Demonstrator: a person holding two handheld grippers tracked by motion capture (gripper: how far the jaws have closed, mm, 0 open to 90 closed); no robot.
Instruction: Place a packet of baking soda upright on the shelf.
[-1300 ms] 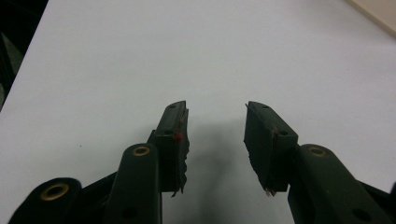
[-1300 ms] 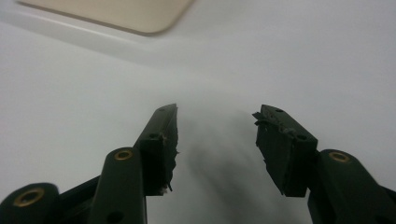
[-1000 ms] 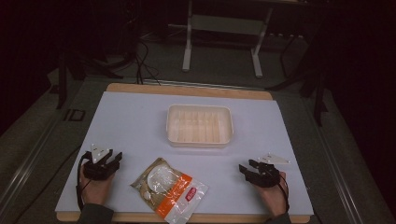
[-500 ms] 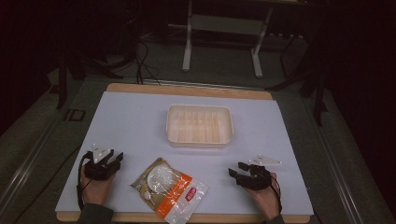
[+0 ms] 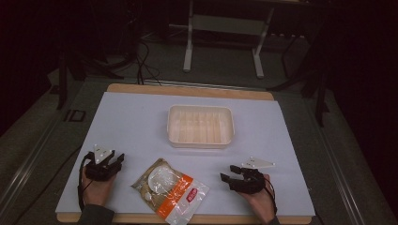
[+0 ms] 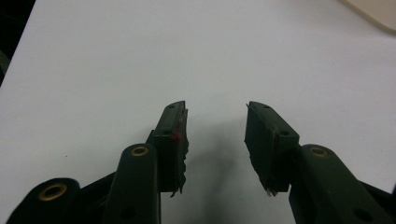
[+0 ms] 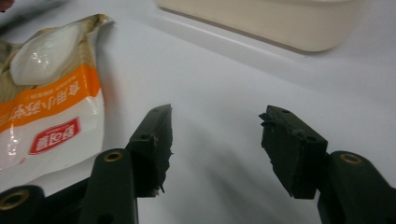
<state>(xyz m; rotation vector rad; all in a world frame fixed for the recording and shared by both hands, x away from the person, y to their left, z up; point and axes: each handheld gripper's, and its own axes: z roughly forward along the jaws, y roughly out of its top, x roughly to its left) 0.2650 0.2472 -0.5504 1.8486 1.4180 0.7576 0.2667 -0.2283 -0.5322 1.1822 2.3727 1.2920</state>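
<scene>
A clear food packet (image 5: 170, 186) with an orange band and a red label lies flat near the table's front edge, between my two hands. In the right gripper view the packet (image 7: 44, 107) sits at the left, apart from the jaws. My right gripper (image 5: 227, 179) points left toward it; its jaws have just been opening and now stand wide with nothing between them (image 7: 215, 126). My left gripper (image 5: 117, 158) rests at the front left, open and empty (image 6: 216, 116) over bare table. A cream plastic tray (image 5: 201, 125) stands empty mid-table.
The white table top (image 5: 136, 122) has a wooden edge at front and back. The cream tray's wall (image 7: 261, 21) runs across the top of the right gripper view. Dark floor, cables and a metal stand lie beyond the far edge.
My right hand has slid left toward the packet, and its jaws stand wider apart. The left hand, the packet and the tray have stayed where they were.
</scene>
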